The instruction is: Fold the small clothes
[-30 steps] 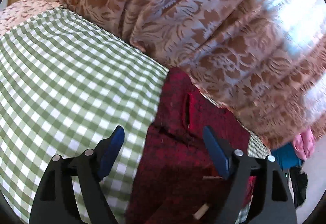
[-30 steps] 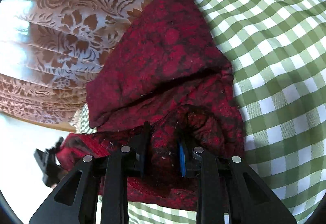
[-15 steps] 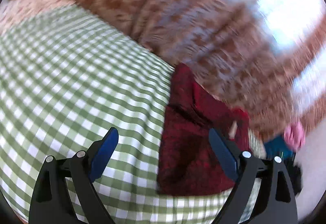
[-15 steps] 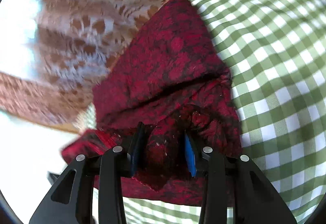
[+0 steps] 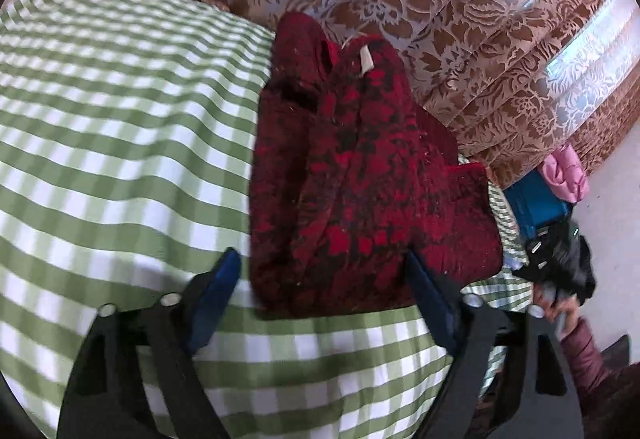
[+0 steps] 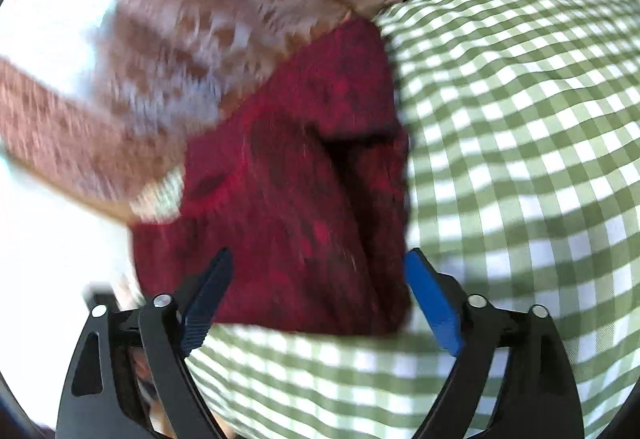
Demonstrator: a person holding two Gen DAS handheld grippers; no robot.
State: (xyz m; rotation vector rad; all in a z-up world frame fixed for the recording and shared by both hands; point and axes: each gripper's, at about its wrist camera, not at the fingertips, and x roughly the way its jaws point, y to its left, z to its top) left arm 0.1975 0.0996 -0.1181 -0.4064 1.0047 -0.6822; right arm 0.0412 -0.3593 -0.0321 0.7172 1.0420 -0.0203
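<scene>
Where the green-and-white checked cloth (image 5: 120, 143) covers the surface, a brown floral curtain (image 5: 460, 23) hangs behind it from 12 to 3 o'clock. At the centre lies the folded dark red patterned garment (image 5: 360, 175), a pale label near its top. Both the left gripper (image 5: 324, 295) and the right gripper (image 6: 316, 291) are spread wide, pinching nothing.

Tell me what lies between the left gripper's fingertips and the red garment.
Only a narrow strip of green checked cloth separates the open left gripper from the red garment, seen in the left wrist view.
</scene>
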